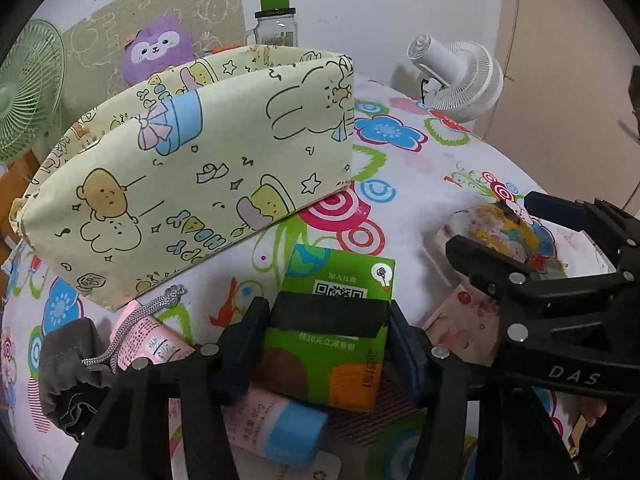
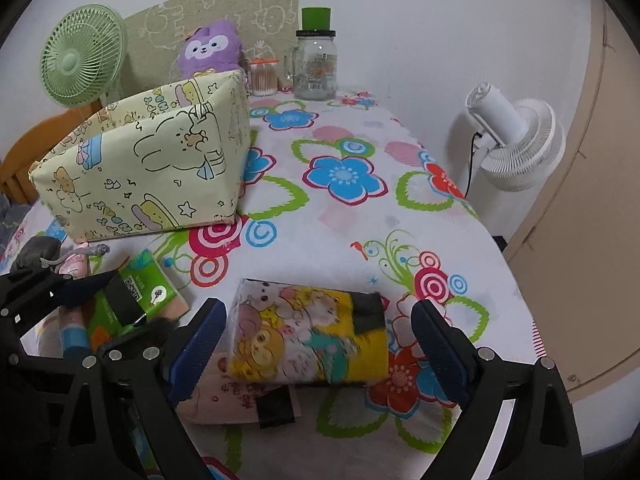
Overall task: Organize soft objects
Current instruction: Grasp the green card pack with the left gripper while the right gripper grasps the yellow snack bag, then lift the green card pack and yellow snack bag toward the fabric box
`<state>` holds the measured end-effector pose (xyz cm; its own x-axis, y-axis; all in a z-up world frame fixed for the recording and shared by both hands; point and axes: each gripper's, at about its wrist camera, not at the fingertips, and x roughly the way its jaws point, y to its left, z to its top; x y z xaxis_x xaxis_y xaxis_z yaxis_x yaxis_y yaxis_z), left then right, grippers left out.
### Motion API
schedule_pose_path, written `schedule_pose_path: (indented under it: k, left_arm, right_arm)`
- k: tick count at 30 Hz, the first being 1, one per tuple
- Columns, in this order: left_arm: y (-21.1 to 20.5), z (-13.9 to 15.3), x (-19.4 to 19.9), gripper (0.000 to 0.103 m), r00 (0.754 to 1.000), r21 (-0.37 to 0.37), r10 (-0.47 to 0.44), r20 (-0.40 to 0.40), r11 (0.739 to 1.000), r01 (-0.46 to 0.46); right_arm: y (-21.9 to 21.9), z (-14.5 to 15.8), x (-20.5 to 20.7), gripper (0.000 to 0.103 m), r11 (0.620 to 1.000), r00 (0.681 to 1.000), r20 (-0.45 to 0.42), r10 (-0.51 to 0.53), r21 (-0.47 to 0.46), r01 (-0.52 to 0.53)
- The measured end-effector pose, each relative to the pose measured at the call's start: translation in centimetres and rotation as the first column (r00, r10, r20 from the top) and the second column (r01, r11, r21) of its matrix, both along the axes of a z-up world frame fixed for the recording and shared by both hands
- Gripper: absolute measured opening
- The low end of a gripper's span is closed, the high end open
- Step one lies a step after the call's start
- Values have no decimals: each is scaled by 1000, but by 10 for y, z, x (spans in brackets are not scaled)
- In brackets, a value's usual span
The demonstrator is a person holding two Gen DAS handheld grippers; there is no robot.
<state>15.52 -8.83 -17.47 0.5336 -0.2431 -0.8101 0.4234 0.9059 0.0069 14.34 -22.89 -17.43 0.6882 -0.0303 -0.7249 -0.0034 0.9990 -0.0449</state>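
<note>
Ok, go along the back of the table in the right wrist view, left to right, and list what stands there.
Green fan → purple plush toy → cotton swab jar → glass jar with green lid → white fan, off the table's right edge.

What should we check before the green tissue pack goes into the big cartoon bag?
1. Left gripper jaws on the green tissue pack: ok, pads press both sides.
2. Cartoon fabric bag standing with its top open: ok.
3. Room inside the bag: cannot tell, inside hidden.
4. Right gripper out of the way: ok, jaws open around the yellow cartoon tissue pack, not pressing it.
5. Grey pouch cord free of the left jaws: ok, lies beside them.
</note>
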Motion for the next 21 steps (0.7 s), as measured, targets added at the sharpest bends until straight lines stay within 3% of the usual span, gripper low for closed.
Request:
schedule_pose_path:
  k: [6,8,10,21]
  left_arm:
    - [-8,0,-10,57,999,46,-13,40,999,11]
    - [-8,1,-10,57,999,30,-18,28,999,17]
    - [-8,2,-11,57,1000,19,-17,25,1000,16]
    - [-7,23,-22,57,998,-7,0,58,1000,1]
  right_arm:
    - [-2,-9,2,93,1000,999,-40,-19,22,20]
    - [-3,-11,1,80,999,998,-47,-30,24,31]
    - [-4,-9,0,78,999,998,-44,-33,27,34]
    - [5,19,-15,77,1000,999,30,-28,9,27]
